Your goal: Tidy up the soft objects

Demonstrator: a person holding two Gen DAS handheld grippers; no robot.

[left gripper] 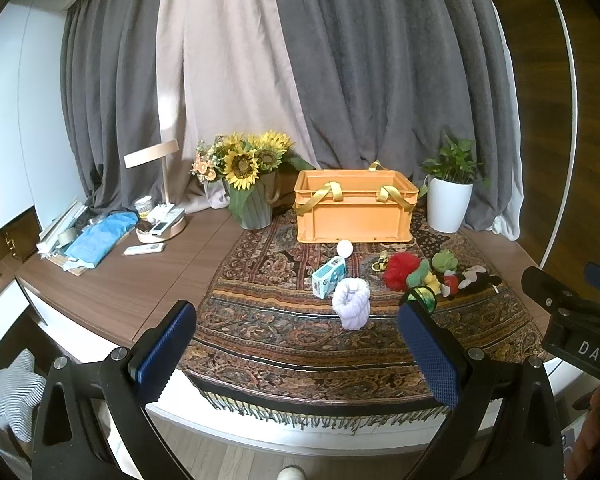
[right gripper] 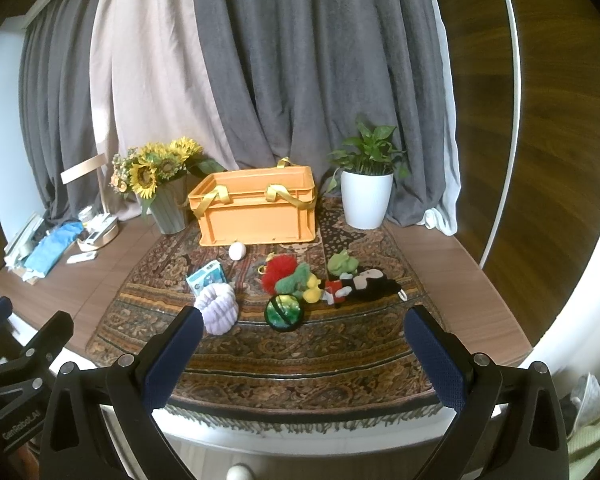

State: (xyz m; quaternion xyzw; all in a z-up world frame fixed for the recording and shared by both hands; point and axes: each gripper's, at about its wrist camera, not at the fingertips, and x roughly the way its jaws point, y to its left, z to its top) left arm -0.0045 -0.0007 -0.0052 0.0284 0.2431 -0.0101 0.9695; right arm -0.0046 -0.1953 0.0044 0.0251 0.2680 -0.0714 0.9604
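Patterned rug (right gripper: 300, 344), orange crate (right gripper: 256, 210), soft toys (right gripper: 296, 280)

home: curtains (right gripper: 300, 80), sunflowers (left gripper: 246, 158), rug (right gripper: 300, 344)

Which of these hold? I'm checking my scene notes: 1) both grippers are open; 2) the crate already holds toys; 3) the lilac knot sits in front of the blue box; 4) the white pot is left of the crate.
1) True: left gripper and right gripper are open, holding nothing.
2) False: no toys show in the crate; the toys lie on the rug.
3) True: lilac knot, blue box.
4) False: the white pot stands right of it.
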